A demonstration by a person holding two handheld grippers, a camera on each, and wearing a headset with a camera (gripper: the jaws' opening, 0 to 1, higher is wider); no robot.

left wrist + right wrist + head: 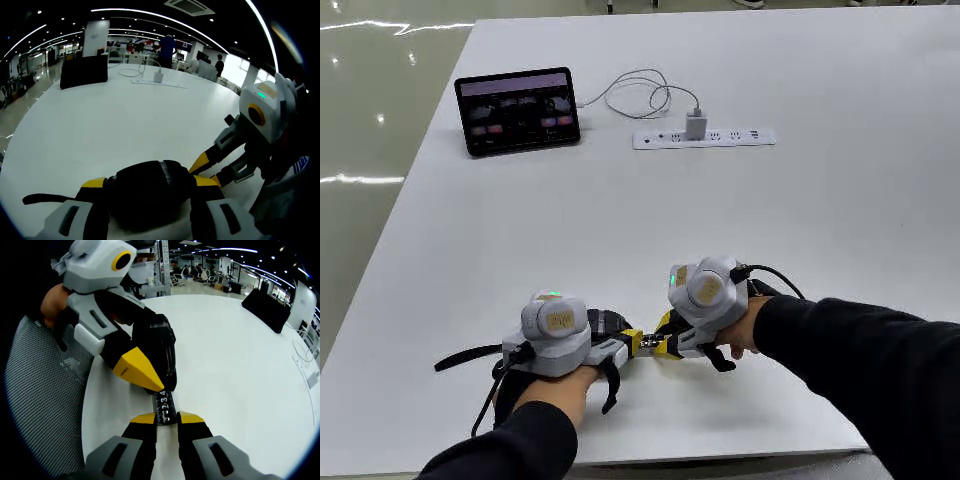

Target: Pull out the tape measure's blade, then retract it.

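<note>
Forearms (840,340) converge, left hand-held gripper (632,342) clasping tape measure (150,195), right (166,418) pinching blade (164,407).

Head view: your left gripper (627,338) covers most of the tape measure's case (606,322). The blade (164,406) tip is hidden between your right gripper (166,418) tips, probably pinched. The tablet (518,110) screen is too small to read.

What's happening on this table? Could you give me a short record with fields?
left gripper: shut on the tape measure case
right gripper: shut on the blade near its end
blade: pulled out a short way, numerals 2, 3, 4 showing
table: white, with tablet and power strip at the far side
</note>
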